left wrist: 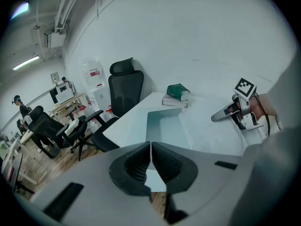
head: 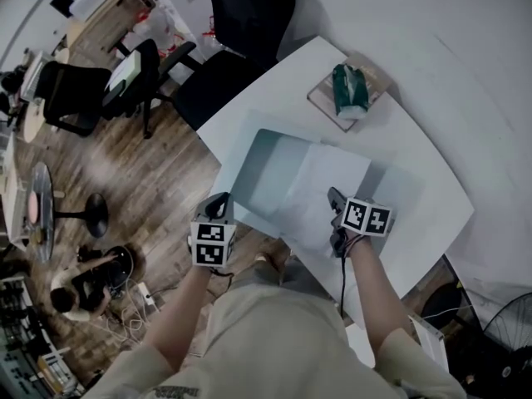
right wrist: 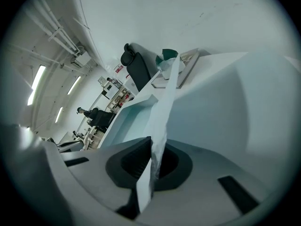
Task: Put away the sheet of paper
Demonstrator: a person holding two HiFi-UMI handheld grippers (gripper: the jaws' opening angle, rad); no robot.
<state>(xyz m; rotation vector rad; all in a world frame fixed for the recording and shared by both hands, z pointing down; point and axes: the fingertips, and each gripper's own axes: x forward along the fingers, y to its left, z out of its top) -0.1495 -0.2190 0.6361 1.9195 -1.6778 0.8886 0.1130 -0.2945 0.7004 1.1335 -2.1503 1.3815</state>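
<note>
White table [head: 420,173] below, wood floor [head: 108,181] off left. Found the sheet of paper [head: 328,185] lying partly over an open folder [head: 266,169], long side aimed at the book [head: 326,100]. Pinched its near edge with the right gripper [head: 334,198], jaws tight on it. Held the left gripper [head: 219,202] closed on nothing, off the table's near edge. Black chair [head: 249,15] beyond.

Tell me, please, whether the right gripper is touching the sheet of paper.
Touching: in the right gripper view, the right gripper is shut on the sheet of paper.
</note>
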